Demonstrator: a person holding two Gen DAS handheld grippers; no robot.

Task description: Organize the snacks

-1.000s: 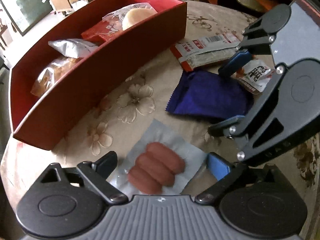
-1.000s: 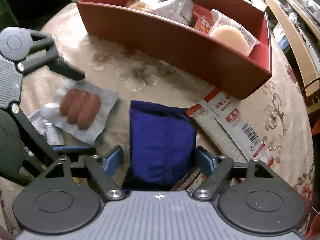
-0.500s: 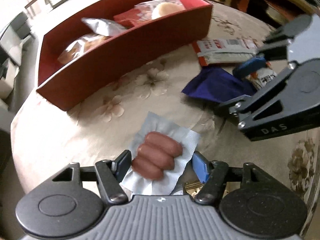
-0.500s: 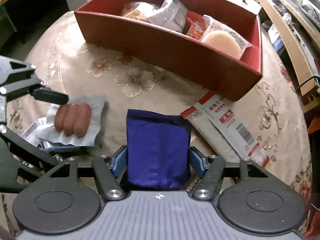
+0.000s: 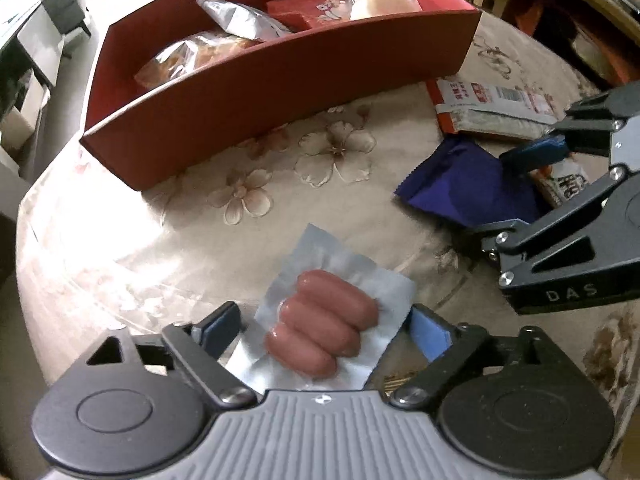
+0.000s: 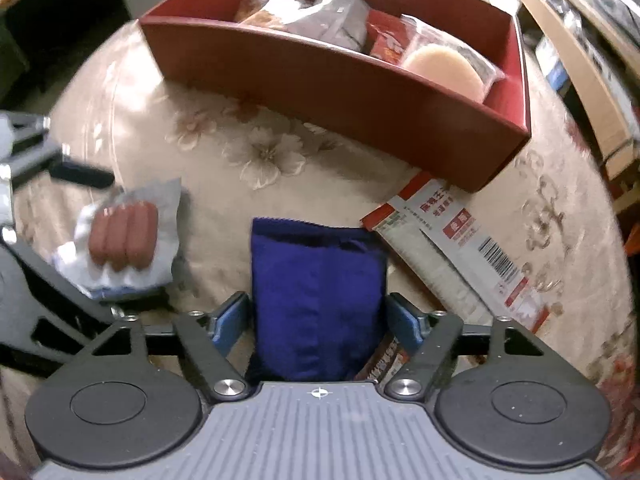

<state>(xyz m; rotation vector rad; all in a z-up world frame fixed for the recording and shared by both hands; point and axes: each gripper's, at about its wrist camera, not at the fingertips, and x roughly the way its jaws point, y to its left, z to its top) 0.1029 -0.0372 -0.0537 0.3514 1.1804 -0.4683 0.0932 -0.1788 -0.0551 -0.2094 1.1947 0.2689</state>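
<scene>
While we point both grippers down at the table | left gripper (image 5: 324, 328) jaws opening around sausage pack (image 5: 320, 320) | right gripper (image 6: 318, 316) jaws opening, straddling blue packet (image 6: 316, 288) | red box (image 6: 360, 92) beyond.

Round table (image 5: 120, 240) in floral cloth, wooden shelving (image 6: 576, 60) behind, daylight glare

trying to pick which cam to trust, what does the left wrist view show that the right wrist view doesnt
Only the left wrist view: the right gripper from outside, its jaws astride the dark blue foil packet, and a white snack pack with black lettering beyond it.

Only the right wrist view: the red-and-white barcoded packet at full length.

Both: the red cardboard box, the clear vacuum pack of three sausages, the floral tablecloth. Both grippers' jaws are opening.
</scene>
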